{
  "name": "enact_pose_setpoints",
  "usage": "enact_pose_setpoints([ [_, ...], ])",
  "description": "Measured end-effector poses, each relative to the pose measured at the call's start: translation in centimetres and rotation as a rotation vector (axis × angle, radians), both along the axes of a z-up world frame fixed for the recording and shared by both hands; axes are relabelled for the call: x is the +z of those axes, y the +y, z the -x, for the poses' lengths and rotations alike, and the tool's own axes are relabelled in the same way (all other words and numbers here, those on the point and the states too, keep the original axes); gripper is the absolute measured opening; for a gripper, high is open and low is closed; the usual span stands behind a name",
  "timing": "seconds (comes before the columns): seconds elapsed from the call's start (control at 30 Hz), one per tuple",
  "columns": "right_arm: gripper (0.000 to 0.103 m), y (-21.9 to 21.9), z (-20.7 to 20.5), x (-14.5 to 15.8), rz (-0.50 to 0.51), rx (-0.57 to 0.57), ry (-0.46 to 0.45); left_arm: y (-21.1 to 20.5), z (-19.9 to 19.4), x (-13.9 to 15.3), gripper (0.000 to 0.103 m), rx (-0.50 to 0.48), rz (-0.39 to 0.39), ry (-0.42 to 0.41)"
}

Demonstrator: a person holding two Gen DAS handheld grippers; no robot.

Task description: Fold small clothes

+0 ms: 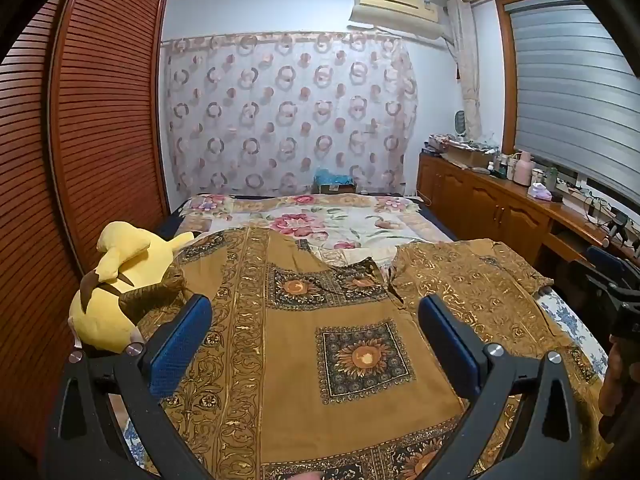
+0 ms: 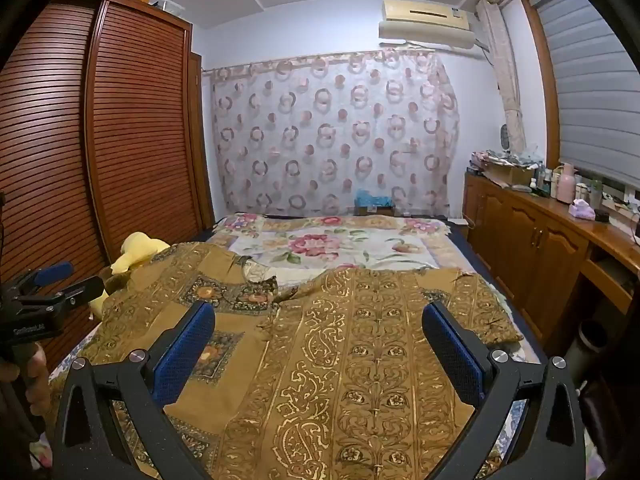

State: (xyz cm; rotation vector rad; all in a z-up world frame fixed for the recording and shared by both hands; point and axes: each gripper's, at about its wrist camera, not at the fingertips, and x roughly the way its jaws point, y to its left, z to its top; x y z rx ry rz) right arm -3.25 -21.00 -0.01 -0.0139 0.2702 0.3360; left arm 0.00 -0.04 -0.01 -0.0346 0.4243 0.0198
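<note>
We hold the left gripper (image 1: 316,328) over the near part of the bed (image 1: 344,228), its two blue-padded fingers (image 1: 180,344) spread as wide as they go, with nothing between them and nothing pressed by the pads. Below the gap lies the brown and gold patterned garment (image 1: 304,320), spread flat across the bed with its neckline toward the far end; a dark square with a sunflower (image 1: 364,356) shows between the fingers. We cannot tell whether the fingertips brush the cloth or hang just above it.

Our right gripper (image 2: 318,336) is the same: fingers (image 2: 452,356) fully apart, empty, pointing slightly down over the garment's (image 2: 360,340) right half, where gold scrollwork runs in bands. In the right wrist view the left gripper (image 2: 56,280) appears at the left edge, held by a hand (image 2: 28,364), also wide open.

A yellow plush toy (image 1: 120,276) sits at the garment's left side, touching its sleeve. Beyond the garment the flowered bedspread (image 2: 320,244) is bare, and a wooden cabinet (image 2: 532,248) runs along the right wall.
</note>
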Motion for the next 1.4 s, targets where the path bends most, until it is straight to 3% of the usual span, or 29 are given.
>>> enact_pose_setpoints([
  [1.4, 0.103, -0.29, 0.2, 0.09, -0.012, -0.007, 0.007, -0.04, 0.04, -0.03, 0.103, -0.003, -0.007, -0.007],
])
